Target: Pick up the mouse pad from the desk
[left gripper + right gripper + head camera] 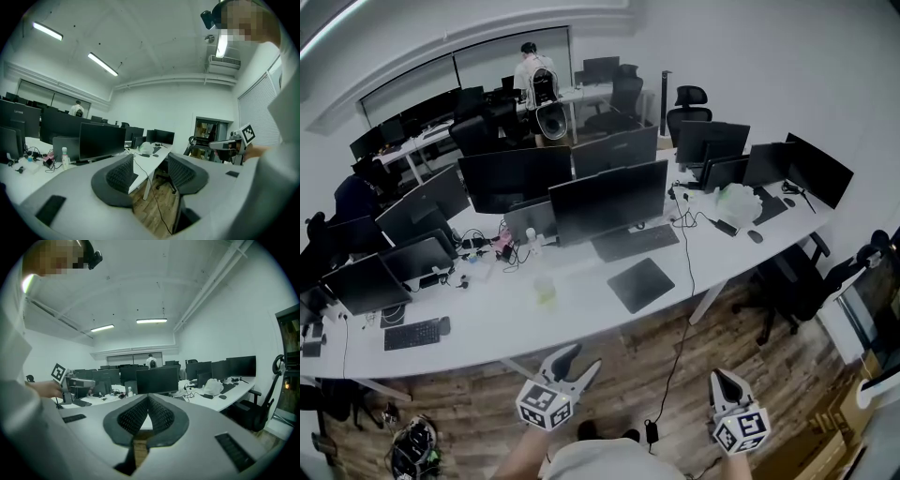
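Note:
A dark square mouse pad [641, 284] lies flat near the front edge of the long white desk [581, 314], in front of a black keyboard [635, 242]. My left gripper [580, 362] hangs over the wooden floor short of the desk, its jaws apart with nothing between them. In the left gripper view my left gripper [150, 172] shows floor through the gap. My right gripper [718, 377] is held further right, also short of the desk, tips together. From its own camera my right gripper [148, 399] looks shut and empty.
Several monitors [607, 199] stand in rows on the desk, with a plastic bottle [533, 242] and cables. A cable [680, 323] hangs from the desk to a plug on the floor. Office chairs [797, 278] stand at the right. A person [534, 79] stands far back.

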Available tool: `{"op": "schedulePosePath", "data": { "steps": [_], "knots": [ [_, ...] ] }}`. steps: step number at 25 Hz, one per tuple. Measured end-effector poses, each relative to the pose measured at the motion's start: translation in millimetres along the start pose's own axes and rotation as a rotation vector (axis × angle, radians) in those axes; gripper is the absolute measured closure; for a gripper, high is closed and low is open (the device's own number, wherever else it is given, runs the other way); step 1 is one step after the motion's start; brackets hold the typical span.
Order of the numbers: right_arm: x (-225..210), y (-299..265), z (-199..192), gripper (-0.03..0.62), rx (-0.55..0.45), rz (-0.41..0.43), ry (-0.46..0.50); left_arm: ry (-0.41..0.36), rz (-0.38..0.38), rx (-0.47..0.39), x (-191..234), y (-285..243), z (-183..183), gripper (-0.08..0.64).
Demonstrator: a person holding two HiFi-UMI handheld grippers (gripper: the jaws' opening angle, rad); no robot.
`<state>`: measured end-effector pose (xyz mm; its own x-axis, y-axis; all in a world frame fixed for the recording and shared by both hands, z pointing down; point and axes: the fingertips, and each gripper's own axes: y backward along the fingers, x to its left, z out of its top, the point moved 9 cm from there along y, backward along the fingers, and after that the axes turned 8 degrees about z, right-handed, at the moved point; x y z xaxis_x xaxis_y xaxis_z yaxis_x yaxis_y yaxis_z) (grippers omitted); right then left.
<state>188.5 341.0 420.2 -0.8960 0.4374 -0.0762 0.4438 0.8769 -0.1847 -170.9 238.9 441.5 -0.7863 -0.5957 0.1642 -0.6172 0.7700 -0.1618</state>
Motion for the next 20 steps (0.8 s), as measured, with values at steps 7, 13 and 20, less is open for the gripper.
{"op": "schedulePosePath", "data": {
  "steps": [7, 13, 20],
  "knots": [
    [-10.5, 3.4, -2.6, 0.58, -0.002, 0.024, -0.006, -0.002, 0.022, 0.009, -12.5, 1.2, -7.1, 0.224],
    [-26.0, 2.9, -6.2, 0.58, 0.005, 0.048, -0.011, 0.015, 0.051, 0.009, -21.1, -1.5, -10.9, 0.207],
    [-41.8, -0.1, -10.1, 0.58, 0.025, 0.068, -0.018, 0.027, 0.078, 0.012, -29.3, -3.8, -13.5, 0.206]
  ]
}}
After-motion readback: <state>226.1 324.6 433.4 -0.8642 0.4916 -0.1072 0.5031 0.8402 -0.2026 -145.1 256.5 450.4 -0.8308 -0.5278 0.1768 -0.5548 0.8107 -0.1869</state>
